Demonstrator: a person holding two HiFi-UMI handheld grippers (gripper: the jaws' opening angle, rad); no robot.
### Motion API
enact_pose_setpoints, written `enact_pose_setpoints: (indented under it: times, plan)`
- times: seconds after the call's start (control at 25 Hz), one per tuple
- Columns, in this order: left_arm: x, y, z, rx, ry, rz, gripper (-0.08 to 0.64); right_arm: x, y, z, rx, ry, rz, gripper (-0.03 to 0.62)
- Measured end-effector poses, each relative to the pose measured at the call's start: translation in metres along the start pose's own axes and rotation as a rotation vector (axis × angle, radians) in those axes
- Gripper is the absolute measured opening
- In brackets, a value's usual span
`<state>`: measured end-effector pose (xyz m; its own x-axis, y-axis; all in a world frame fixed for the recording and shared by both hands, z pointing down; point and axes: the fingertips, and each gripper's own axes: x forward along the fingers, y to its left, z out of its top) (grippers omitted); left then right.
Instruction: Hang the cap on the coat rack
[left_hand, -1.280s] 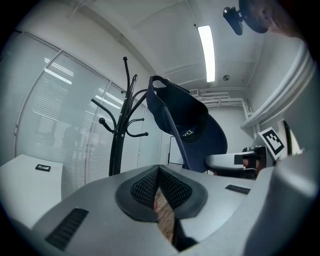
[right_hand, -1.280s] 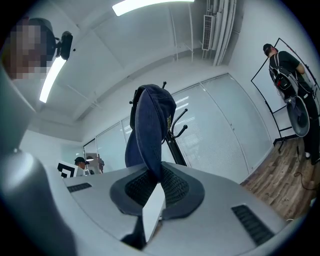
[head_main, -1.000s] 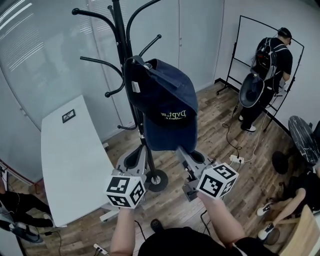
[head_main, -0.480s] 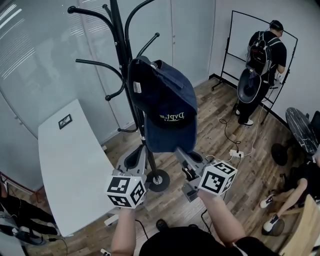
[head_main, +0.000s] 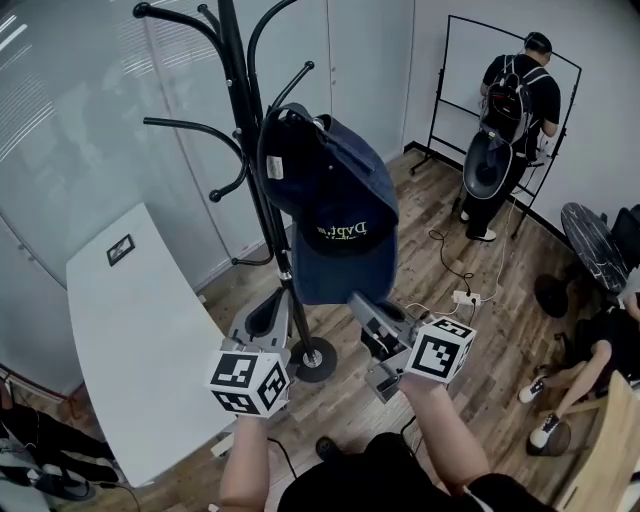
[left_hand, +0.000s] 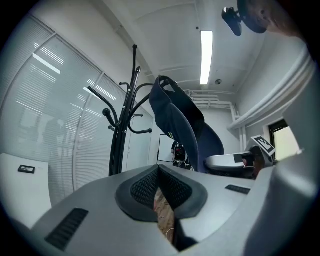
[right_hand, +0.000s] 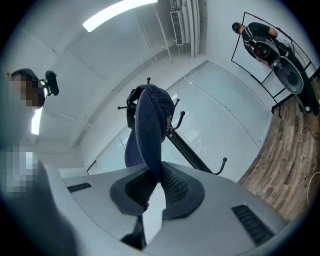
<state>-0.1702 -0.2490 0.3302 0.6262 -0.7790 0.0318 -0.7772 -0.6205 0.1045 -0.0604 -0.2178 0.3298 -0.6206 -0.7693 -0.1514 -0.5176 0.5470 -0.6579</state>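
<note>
We hold the cap (head_main: 335, 190) high against the coat rack (head_main: 236, 80), its crown (head_main: 320, 165) up among the upper hooks and its brim (head_main: 335, 270) hanging down toward us. Our right gripper (right_hand: 152, 172) is clamped on the brim's lower edge, with navy cloth rising from between its jaws. Our left gripper (left_hand: 159, 172) is closed on nothing and held low beside the pole. We judge the cap light and in no way fragile. The crown is soft cloth that will sag and fold, while the brim looks like the one stiff part, so it is the sensible place to steer from. Lifted from below like this, the crown may flop sideways, so pinching the back band with the free gripper could help spread the opening over a hook (head_main: 305, 82). We cannot tell whether the crown has caught on one. On smooth, rounded metal, so light a cap might slide off.
</note>
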Motion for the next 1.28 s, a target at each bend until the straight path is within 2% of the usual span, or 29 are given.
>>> enact_pose_setpoints:
  times: [0.36,0.84,1.28]
  plan:
    - [0.001,-0.002,-0.003,-0.002,-0.006,-0.004,0.015,-0.001,0.006,0.0,0.016,0.011,0.021,0.044]
    - [0.01,-0.002,0.001,0.001,-0.02,0.099,0.014,0.012,-0.012,0.003,0.057,0.104,0.109,0.044]
    - [0.029,0.017,-0.008,-0.006,0.014,0.215,0.014,0.042,-0.045,0.0,0.013,0.203,0.14,0.044]
